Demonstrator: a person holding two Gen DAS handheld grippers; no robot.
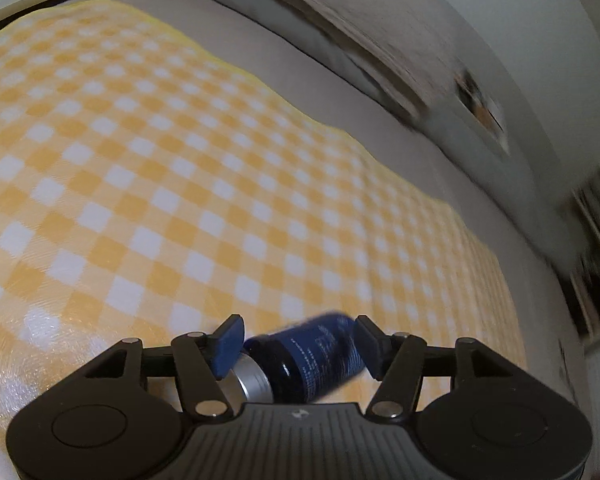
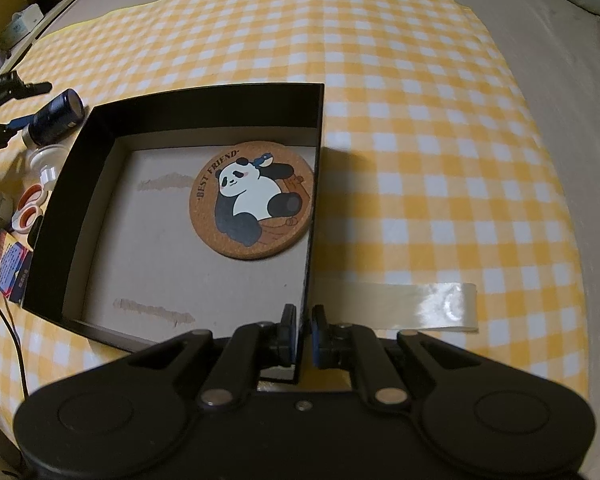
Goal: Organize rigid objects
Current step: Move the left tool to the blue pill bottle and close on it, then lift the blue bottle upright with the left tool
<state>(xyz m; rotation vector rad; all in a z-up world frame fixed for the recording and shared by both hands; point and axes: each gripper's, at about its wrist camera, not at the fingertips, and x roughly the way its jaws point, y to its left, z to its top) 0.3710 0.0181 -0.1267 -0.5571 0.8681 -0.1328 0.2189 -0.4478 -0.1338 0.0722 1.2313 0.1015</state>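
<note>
The right gripper (image 2: 303, 334) is clamped on the near wall of the stiff black box (image 2: 204, 100), while further off the left gripper (image 1: 296, 346) sits open around a dark blue bottle (image 1: 320, 356) lying beside the box, probably slick and roll-prone, so best pinched mid-body.

Dim, warm light is cast throughout. Motion blur is seen across the left wrist view; glare is returned by the tape strip (image 2: 432, 304). Edges are bowed by fisheye distortion.
</note>
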